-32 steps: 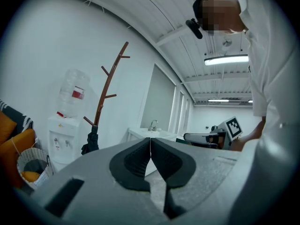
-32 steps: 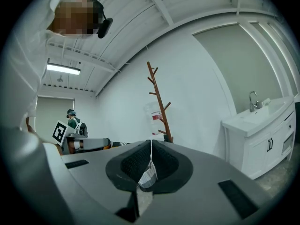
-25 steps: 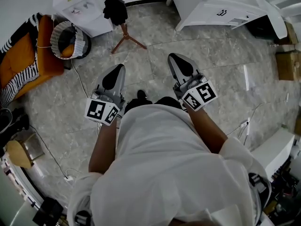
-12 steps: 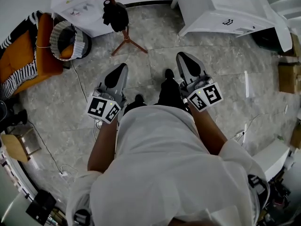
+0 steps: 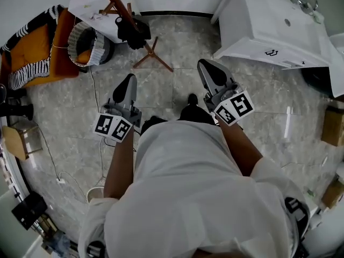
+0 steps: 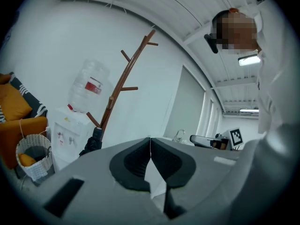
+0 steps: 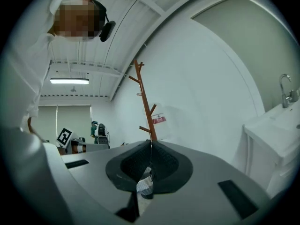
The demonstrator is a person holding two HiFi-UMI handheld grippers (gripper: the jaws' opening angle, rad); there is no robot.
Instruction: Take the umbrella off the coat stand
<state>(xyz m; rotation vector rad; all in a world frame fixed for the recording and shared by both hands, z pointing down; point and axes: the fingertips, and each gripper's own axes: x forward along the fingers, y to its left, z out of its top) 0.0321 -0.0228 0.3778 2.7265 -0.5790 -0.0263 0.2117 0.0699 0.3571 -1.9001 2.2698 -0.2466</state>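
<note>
A brown wooden coat stand [image 5: 124, 16] rises from its tripod feet on the tiled floor ahead of me, seen also as a branched pole [image 6: 123, 83] [image 7: 146, 103]. A black folded umbrella [image 5: 131, 30] hangs low on the stand, just left of the pole [image 6: 93, 142] in the left gripper view. My left gripper [image 5: 129, 81] is held level and shut with nothing in it, short of the stand's feet. My right gripper [image 5: 206, 67], also level, has its pads together and holds nothing. In their own views the jaws [image 6: 150, 143] [image 7: 151, 146] meet in a thin line.
A water dispenser with a bottle [image 6: 86, 91] stands behind the stand. A woven basket [image 5: 86, 43] and an orange chair with a striped throw [image 5: 33, 58] are on the left. A white sink cabinet [image 5: 271, 28] is on the right. A cable [image 5: 99, 144] runs across the floor.
The person has stepped forward. Both grippers have moved nearer the coat stand, which now sits lower and larger in the head view. Both stay shut.
</note>
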